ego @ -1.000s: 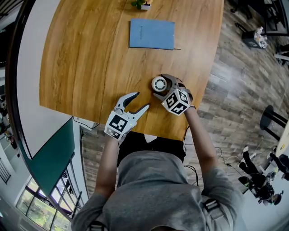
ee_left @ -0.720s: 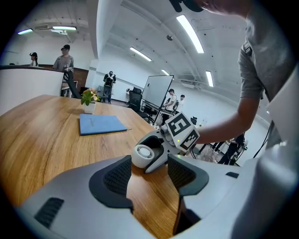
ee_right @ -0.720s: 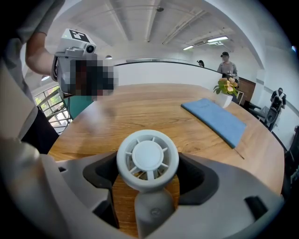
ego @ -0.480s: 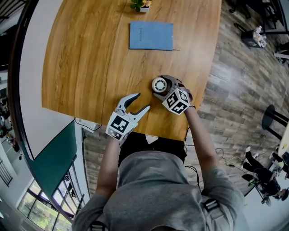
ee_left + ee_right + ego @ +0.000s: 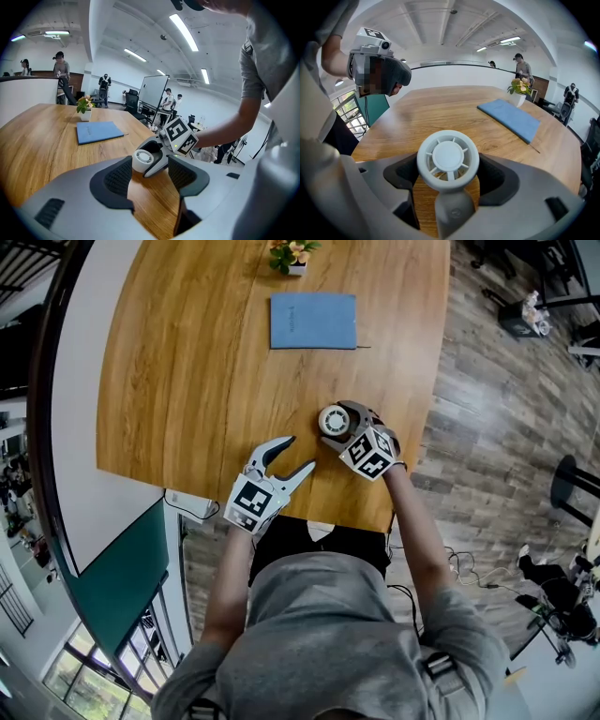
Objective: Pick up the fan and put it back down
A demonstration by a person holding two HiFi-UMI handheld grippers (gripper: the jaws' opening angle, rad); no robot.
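Wooden table (image 5: pixel 187 352) in an open-plan office: a blue notebook (image 5: pixel 313 321) lies well beyond the fan (image 5: pixel 447 159), the left gripper (image 5: pixel 298 452) waits near the fan's left with jaws spread and empty, and the right gripper (image 5: pixel 341 423) clasps the small white fan.

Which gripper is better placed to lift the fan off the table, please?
The right gripper: the fan sits between its jaws, gripped on both sides. The left gripper is open, empty and apart from the fan.
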